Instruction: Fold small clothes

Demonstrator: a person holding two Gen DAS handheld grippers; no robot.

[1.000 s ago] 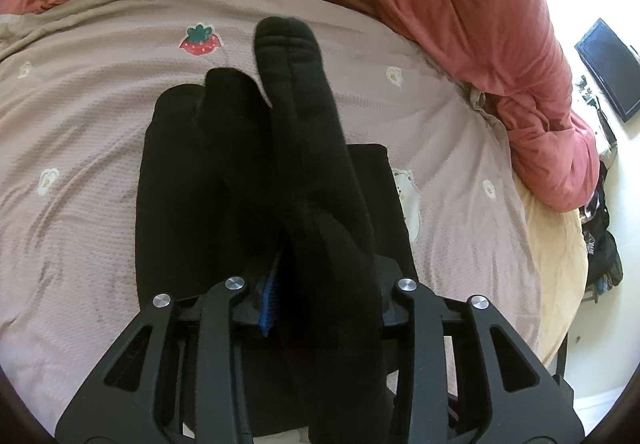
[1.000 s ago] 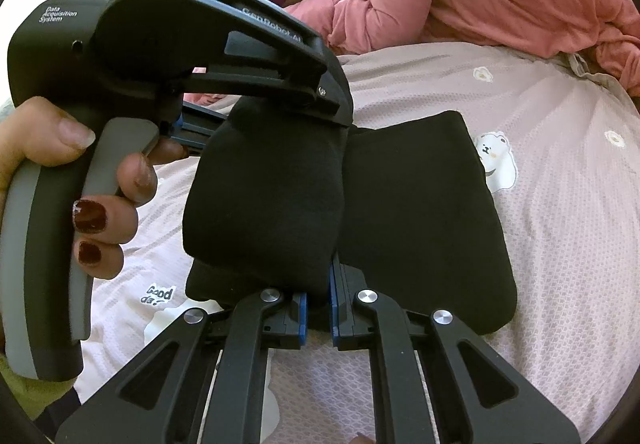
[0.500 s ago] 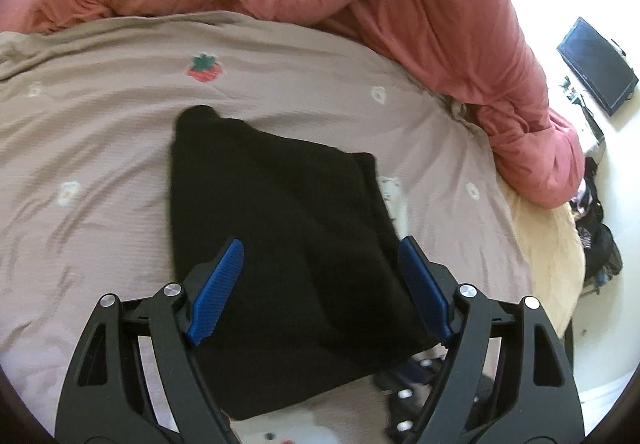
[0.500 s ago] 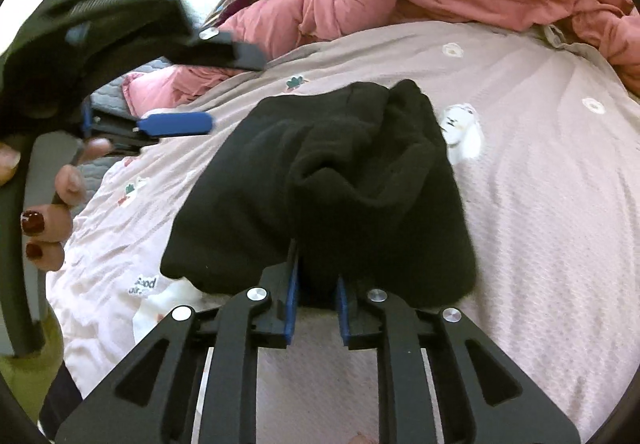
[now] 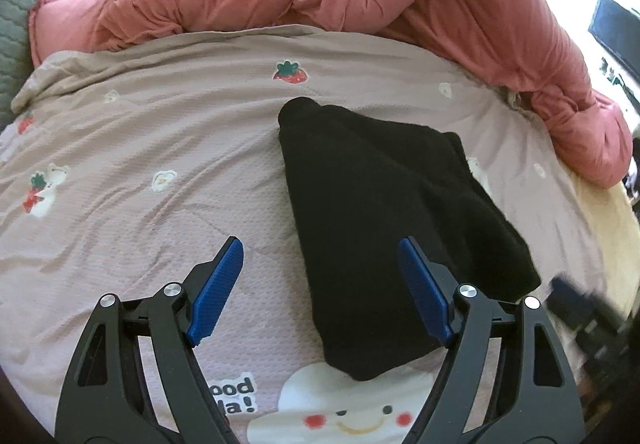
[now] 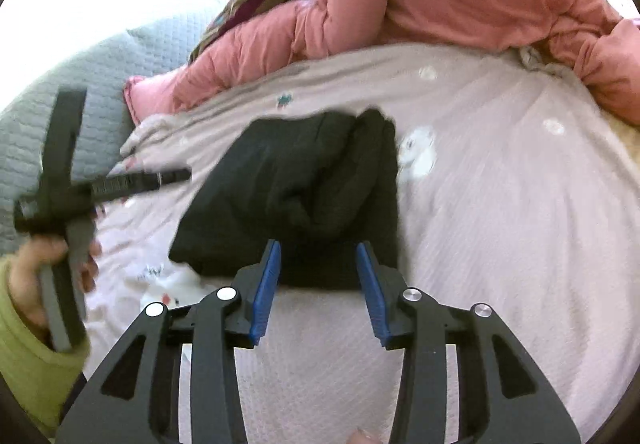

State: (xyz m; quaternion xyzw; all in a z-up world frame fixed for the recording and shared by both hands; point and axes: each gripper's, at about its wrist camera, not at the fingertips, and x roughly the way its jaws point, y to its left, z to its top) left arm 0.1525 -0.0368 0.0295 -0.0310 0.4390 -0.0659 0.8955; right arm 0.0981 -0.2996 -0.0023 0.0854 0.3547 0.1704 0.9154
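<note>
From your left wrist view, your left gripper (image 5: 320, 276) stands wide apart with nothing clamped, hanging over the bed sheet (image 5: 160, 131); the folded black garment (image 5: 384, 203) lies flat on the bed, its near edge reaching between the blue pads. From your right wrist view, your right gripper (image 6: 318, 268) has just been opening, jaws partly apart, pads off the black garment (image 6: 296, 187) just ahead of them.
</note>
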